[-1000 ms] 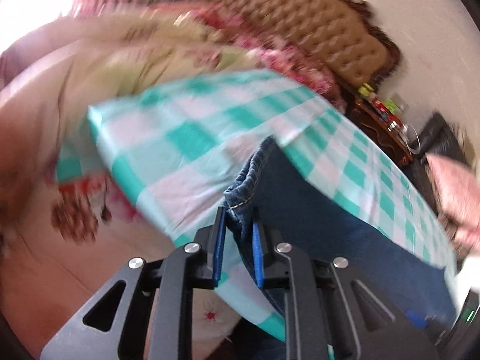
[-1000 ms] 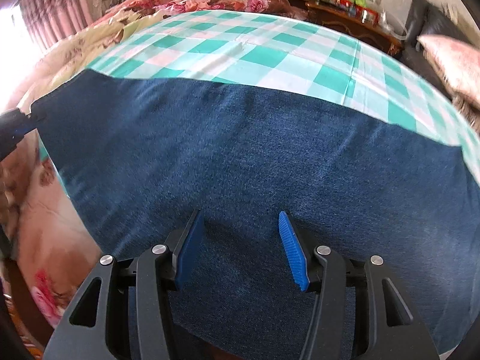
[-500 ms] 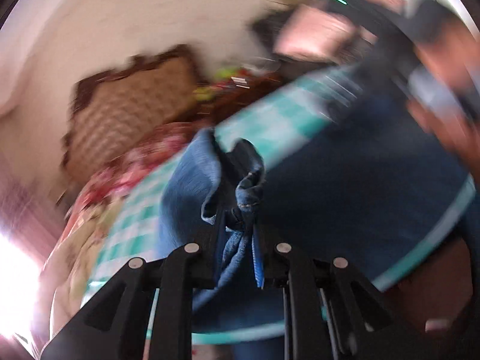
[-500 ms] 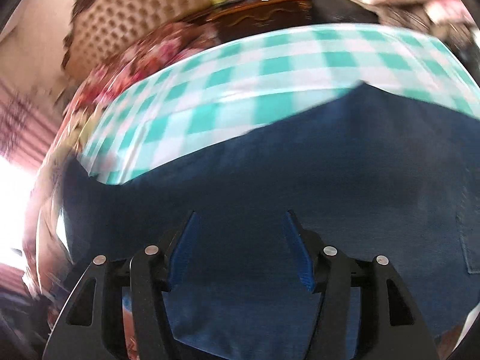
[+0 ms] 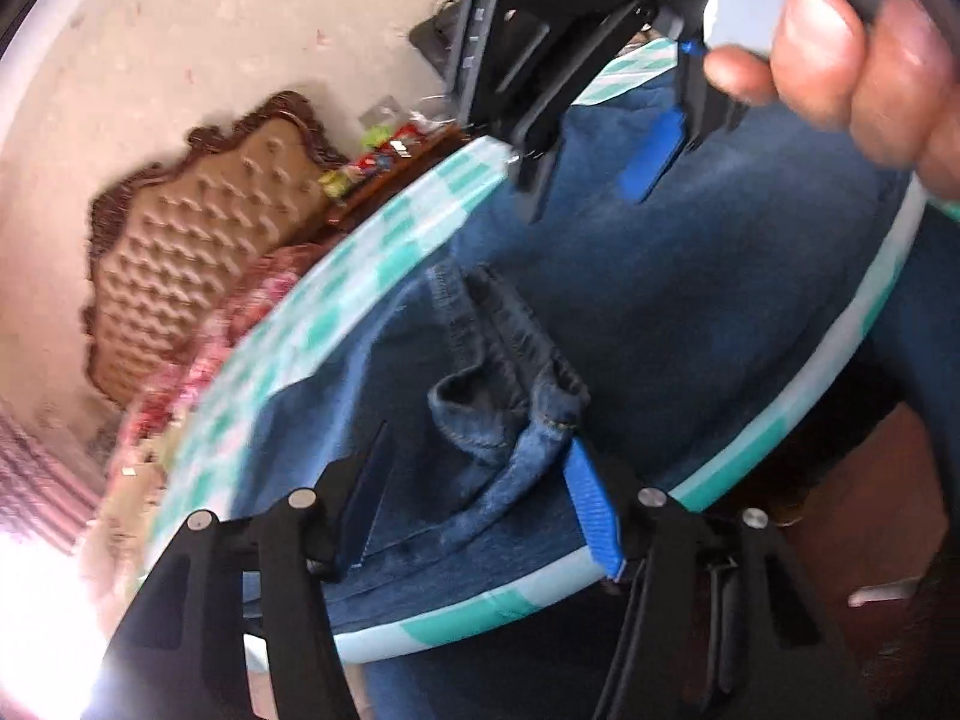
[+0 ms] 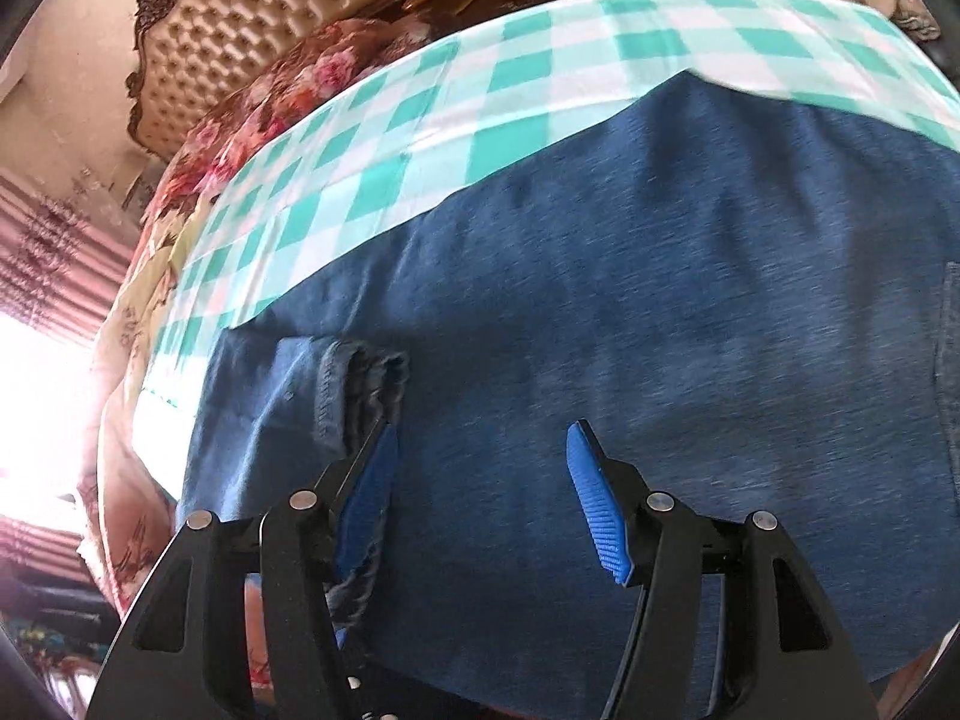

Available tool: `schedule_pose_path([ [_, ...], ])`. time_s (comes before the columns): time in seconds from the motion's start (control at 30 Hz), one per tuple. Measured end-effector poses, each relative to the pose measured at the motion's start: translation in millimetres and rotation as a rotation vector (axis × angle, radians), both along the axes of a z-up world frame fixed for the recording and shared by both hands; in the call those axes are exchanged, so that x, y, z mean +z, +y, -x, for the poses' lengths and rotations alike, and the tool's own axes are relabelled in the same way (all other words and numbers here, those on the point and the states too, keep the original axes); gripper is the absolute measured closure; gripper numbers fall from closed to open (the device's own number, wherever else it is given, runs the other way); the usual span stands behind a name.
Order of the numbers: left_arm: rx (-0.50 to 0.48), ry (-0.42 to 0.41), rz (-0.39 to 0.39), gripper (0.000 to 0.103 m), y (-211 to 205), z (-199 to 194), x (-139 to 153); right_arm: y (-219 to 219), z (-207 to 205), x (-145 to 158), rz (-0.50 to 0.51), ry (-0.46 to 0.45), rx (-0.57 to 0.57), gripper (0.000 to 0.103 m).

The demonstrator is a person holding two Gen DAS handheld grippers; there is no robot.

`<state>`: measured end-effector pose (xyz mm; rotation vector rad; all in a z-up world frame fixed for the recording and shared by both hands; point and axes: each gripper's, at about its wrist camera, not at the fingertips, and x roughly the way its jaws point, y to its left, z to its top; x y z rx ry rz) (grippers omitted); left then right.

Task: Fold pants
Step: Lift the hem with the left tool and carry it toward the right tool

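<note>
Green and white checked cloth (image 6: 528, 90) covers the bed, and a padded brown headboard (image 6: 252, 18) stands behind it by the wall.

Blue jeans (image 6: 660, 312) lie flat on the checked cloth and fill most of both views. One leg end is folded over onto the rest of the jeans, and its stitched hem (image 5: 510, 372) sits bunched up on top.

The left gripper (image 5: 480, 498) has its fingers spread wide apart. The bunched hem lies loose between them, and its cloth seems to touch the blue pad (image 5: 591, 510) on one side. Nothing is pinched.

The right gripper (image 6: 486, 492) is spread wide too, low over the flat jeans, gripping nothing. The folded hem (image 6: 366, 384) sits just beside its left finger.

A person's hand (image 5: 858, 54) holds the right gripper in the left camera's view.
</note>
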<state>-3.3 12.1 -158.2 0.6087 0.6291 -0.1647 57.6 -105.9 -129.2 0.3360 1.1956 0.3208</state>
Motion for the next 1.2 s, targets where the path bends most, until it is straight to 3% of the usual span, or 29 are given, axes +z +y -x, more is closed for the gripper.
schedule_pose_path([
  [0.07, -0.009, 0.04, 0.056, 0.052, 6.4, -2.9, 2.4, 3.8, 1.4, -0.1, -0.012, 0.009, 0.02, 0.045],
  [0.1, -0.017, 0.075, 0.106, 0.057, 9.0, -6.0, 3.2, 5.8, 1.6, -0.2, -0.019, 0.016, 0.028, 0.045],
  [0.13, -0.03, 0.118, 0.166, 0.069, 14.0, -9.7, 4.1, 7.4, 2.0, -0.5, -0.024, 0.023, 0.034, 0.045],
  [0.2, -0.027, 0.137, 0.202, 0.077, 19.1, -13.0, 4.0, 9.6, 2.3, -1.4, -0.035, 0.036, 0.044, 0.045],
  [0.3, -0.04, 0.091, 0.149, 0.079, 10.4, -1.7, 0.6, 11.7, 2.0, -3.8, -0.06, 0.066, 0.055, 0.044],
  [0.37, -0.042, 0.056, 0.125, 0.081, 9.6, 2.8, 1.6, 11.9, -0.6, -7.2, -0.096, 0.103, 0.055, 0.034],
  [0.43, -0.038, 0.039, 0.14, 0.081, 10.3, 5.4, 4.6, 11.7, -2.5, -10.4, -0.145, 0.137, 0.05, 0.029],
  [0.7, -0.015, 0.003, 0.239, 0.081, 22.2, -3.0, 34.7, 27.6, -11.3, -18.4, -0.299, 0.263, 0.057, 0.028],
  [0.93, -0.017, -0.022, 0.237, 0.081, 19.4, -0.2, 48.8, 57.4, -32.8, -14.9, -0.296, 0.237, 0.088, 0.029],
  [1.0, -0.019, -0.03, 0.221, 0.082, 16.1, 1.0, 49.1, 66.1, -40.3, -12.3, -0.261, 0.193, 0.101, 0.05],
  [1.07, -0.021, -0.042, 0.188, 0.082, 7.2, 5.8, 48.4, 73.3, -46.2, -9.4, -0.206, 0.16, 0.129, 0.089],
  [1.2, -0.078, -0.088, 0.159, 0.082, -23.7, 13.7, 58.8, 45.0, -40.7, 16.4, -0.219, 0.047, 0.154, 0.091],
])
